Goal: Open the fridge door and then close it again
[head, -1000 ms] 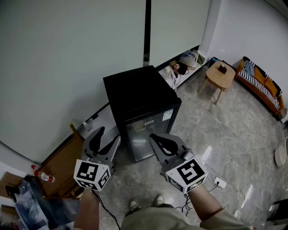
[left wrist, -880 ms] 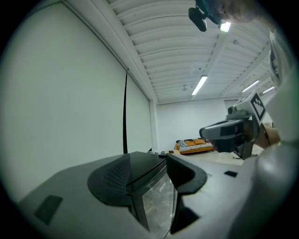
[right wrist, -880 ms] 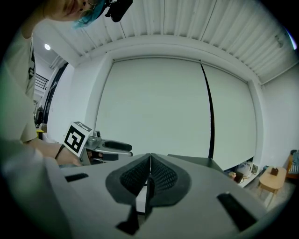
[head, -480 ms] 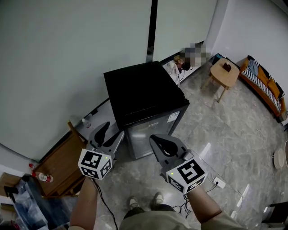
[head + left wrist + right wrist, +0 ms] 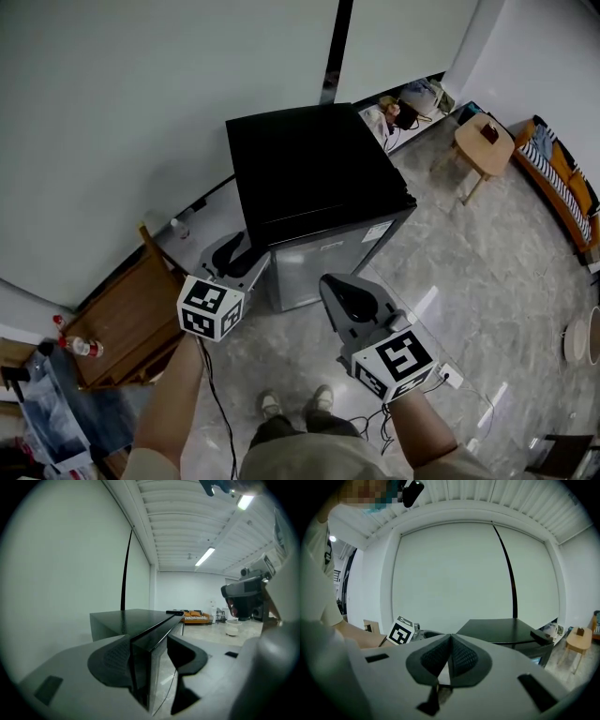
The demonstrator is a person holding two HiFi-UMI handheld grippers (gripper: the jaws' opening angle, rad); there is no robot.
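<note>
A small black fridge point(image 5: 309, 169) stands against the wall, its glass door point(image 5: 333, 262) closed and facing me. My left gripper point(image 5: 246, 255) is at the fridge's front left corner with its jaws open. In the left gripper view that gripper point(image 5: 151, 645) straddles the door's upper corner edge point(image 5: 140, 641); the right pad stands clear of it. My right gripper point(image 5: 349, 298) hovers in front of the door, below its front edge, shut with nothing in it. In the right gripper view its pads point(image 5: 461, 657) meet, and the fridge point(image 5: 506, 630) lies ahead to the right.
A low wooden cabinet point(image 5: 122, 319) stands left of the fridge, with a bottle point(image 5: 75, 345) beside it. A round wooden side table point(image 5: 483, 141) and an orange sofa point(image 5: 562, 183) are at the far right. A power strip point(image 5: 450, 375) and cable lie on the floor by my feet point(image 5: 295, 403).
The left gripper has sunk and moved forward to the fridge's front left corner. The right gripper has dropped a little and stays shut. The fridge looks closer.
</note>
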